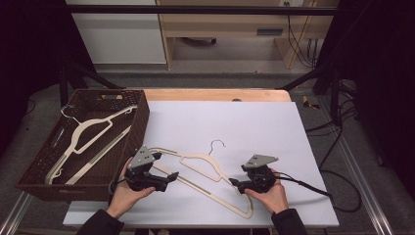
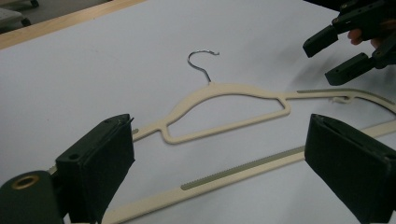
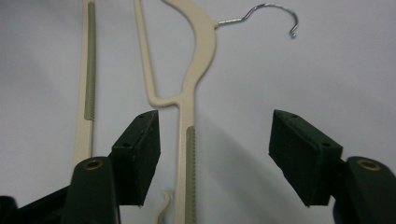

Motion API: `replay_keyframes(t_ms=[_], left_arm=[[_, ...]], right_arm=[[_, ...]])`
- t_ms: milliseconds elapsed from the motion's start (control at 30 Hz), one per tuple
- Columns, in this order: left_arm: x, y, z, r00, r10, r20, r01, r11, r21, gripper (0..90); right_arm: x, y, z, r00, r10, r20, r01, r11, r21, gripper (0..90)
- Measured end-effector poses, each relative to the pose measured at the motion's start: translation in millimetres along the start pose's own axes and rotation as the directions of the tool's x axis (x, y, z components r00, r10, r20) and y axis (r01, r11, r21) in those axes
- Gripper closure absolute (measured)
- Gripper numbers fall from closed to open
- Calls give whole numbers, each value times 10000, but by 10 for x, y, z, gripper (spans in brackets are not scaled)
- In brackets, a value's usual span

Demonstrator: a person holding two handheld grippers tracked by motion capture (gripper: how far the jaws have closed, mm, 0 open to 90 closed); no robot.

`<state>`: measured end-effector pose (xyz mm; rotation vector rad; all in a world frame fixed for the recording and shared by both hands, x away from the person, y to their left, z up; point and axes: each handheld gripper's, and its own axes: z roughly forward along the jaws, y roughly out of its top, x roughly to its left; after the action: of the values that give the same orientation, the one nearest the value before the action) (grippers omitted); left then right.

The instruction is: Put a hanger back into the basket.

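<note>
From where I sit the white counter (image 1: 235, 122) is wide open behind the cream hanger (image 1: 205, 166), so either hand could swing through there. On the left, the wicker basket (image 1: 139, 129) walls things off right beside my left gripper (image 1: 171, 178). Between the grippers, the hanger itself is in the way.

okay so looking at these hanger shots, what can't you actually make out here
- High view: whether either claw touches the cream hanger on the white board; left claw and right claw are too small and dark.
- High view: how many hangers lie in the wicker basket; they overlap.
- Right gripper view: the hanger's shoulder end, cut off by the bottom edge.
</note>
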<state>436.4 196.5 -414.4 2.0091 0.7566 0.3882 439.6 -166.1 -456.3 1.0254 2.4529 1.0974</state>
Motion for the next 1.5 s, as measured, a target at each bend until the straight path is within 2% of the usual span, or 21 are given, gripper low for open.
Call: replay_keyframes(t_ms=[67, 200, 267, 300, 433, 533, 667, 700, 767, 867, 933, 1067, 1167, 1267, 1367, 1400, 1500], left_arm=[[-1, -7, 16, 10000, 20, -5, -20, 10000, 49, 81], [-3, -25, 45, 10000, 48, 4, -48, 9998, 201, 83], [-5, -28, 52, 10000, 77, 16, -77, 9997, 245, 83], [-6, -29, 55, 9999, 104, 13, -104, 9996, 263, 83], [-4, -35, 64, 9999, 115, -37, -114, 9995, 307, 83], [-3, -37, 65, 9999, 111, -52, -109, 9994, 327, 84], [3, -39, 72, 9999, 86, -63, -84, 9994, 340, 86], [4, -39, 77, 9999, 77, -77, -74, 9994, 342, 86], [14, -29, 89, 9999, 79, -62, -77, 9993, 366, 88], [39, 12, 139, 10000, 51, -32, -49, 9991, 410, 91], [50, 44, 177, 9999, 115, -69, -111, 9984, 552, 90], [66, 136, 245, 9998, 208, 11, -208, 9977, 650, 89], [68, 208, 320, 9995, 312, 51, -315, 9964, 782, 91], [67, 266, 429, 9987, 504, 106, -512, 9932, 1048, 93], [76, 295, 555, 9978, 658, 115, -668, 9884, 1367, 95], [77, 299, 603, 9976, 678, 107, -686, 9865, 1486, 98], [92, 311, 739, 9967, 811, 100, -816, 9802, 1807, 105]], right_arm=[[4, 0, 53, 9999, -133, -76, 134, 9998, 179, 400], [43, -2, 147, 9994, -8, -349, 28, 9984, 572, 478], [54, -15, 171, 9996, 46, -292, -20, 9963, 863, 520], [49, -20, 179, 9994, -88, -326, 118, 9954, 947, 537], [75, -34, 204, 9995, -7, -314, 44, 9933, 1154, 607], [81, -40, 191, 9992, -178, -349, 219, 9924, 1213, 672], [117, -42, 188, 9986, -513, -107, 523, 9898, 1328, 718], [143, -29, 188, 9992, -393, 16, 386, 9884, 1472, 733], [148, -24, 194, 9989, -448, -160, 467, 9878, 1486, 785], [132, -12, 195, 9990, -341, -295, 383, 9869, 1565, 792], [124, -1, 196, 9994, -99, -325, 150, 9869, 1607, 793], [118, 2, 184, 9993, -98, -365, 156, 9868, 1610, 794], [110, 15, 143, 9992, -166, -369, 214, 9908, 1339, 795], [97, 26, 109, 9986, -374, -374, 413, 9931, 1096, 795], [112, 41, 73, 9993, -235, -276, 264, 9938, 1077, 795], [98, 40, 69, 9984, -439, -347, 470, 9944, 950, 795], [109, 64, 23, 9983, -536, -248, 555, 9951, 818, 796]])
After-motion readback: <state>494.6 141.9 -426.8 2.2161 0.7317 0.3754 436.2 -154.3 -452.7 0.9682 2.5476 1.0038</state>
